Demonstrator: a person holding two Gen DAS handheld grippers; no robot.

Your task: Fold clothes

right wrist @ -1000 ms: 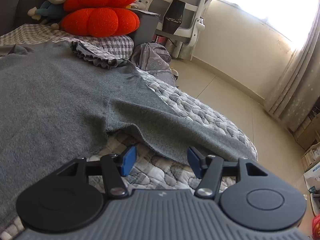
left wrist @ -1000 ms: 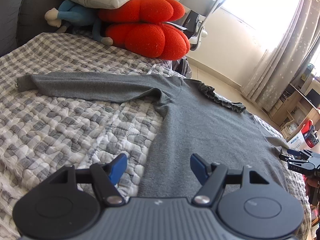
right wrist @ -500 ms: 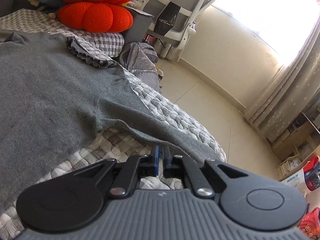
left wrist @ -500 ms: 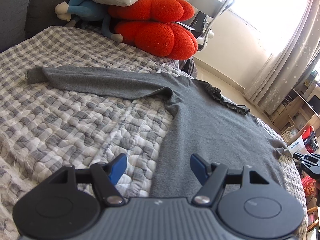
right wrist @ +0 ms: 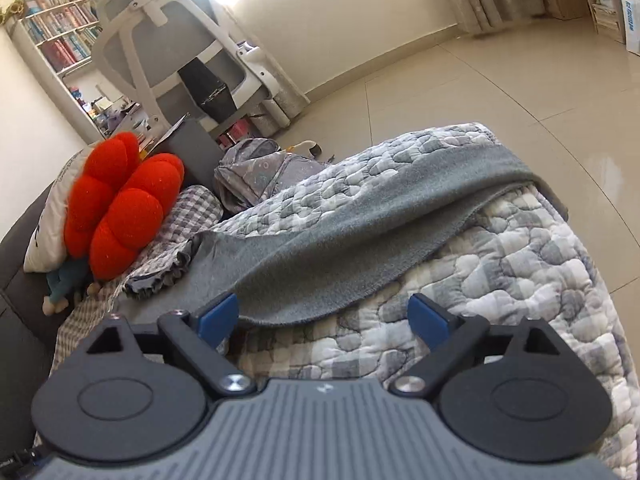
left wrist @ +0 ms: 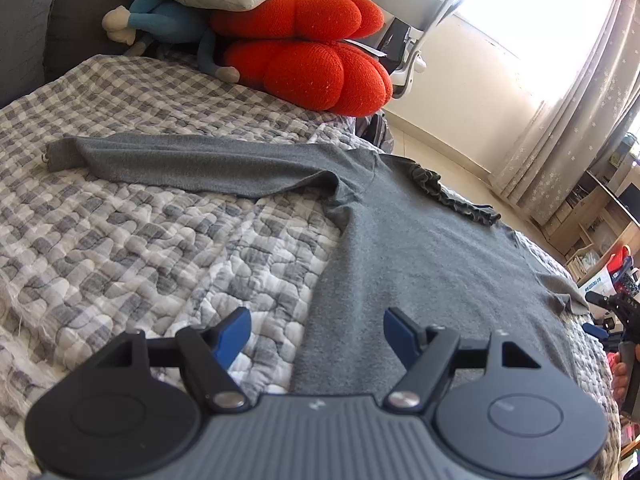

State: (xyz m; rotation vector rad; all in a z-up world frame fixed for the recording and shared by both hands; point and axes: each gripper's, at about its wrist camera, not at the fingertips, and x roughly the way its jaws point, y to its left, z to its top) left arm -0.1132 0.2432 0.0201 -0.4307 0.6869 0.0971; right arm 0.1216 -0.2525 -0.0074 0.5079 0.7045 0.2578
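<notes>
- Right wrist view: right gripper (right wrist: pixel 322 316) spread wide, jaws just sprung open from a full close, nothing between them, hovering over the quilt (right wrist: pixel 520 280) just below the hem of a grey sleeve (right wrist: pixel 360 236).
- Sleeve running away up and to the right, long axis slanting toward the bed's corner, cuff end draped over the edge; nearest by far to the right gripper.
- Left wrist view: left gripper (left wrist: pixel 316 332) also wide and empty, poised over the side edge of the grey sweater (left wrist: pixel 420 272), spread flat on the bed.
- Other sleeve (left wrist: pixel 192 164) stretched straight out to the left, well apart from both grippers.
- Checked quilt soft and puckered; red cushions (left wrist: pixel 312 60), desk chair (right wrist: pixel 172 52), tiled floor (right wrist: pixel 480 80) beyond.
</notes>
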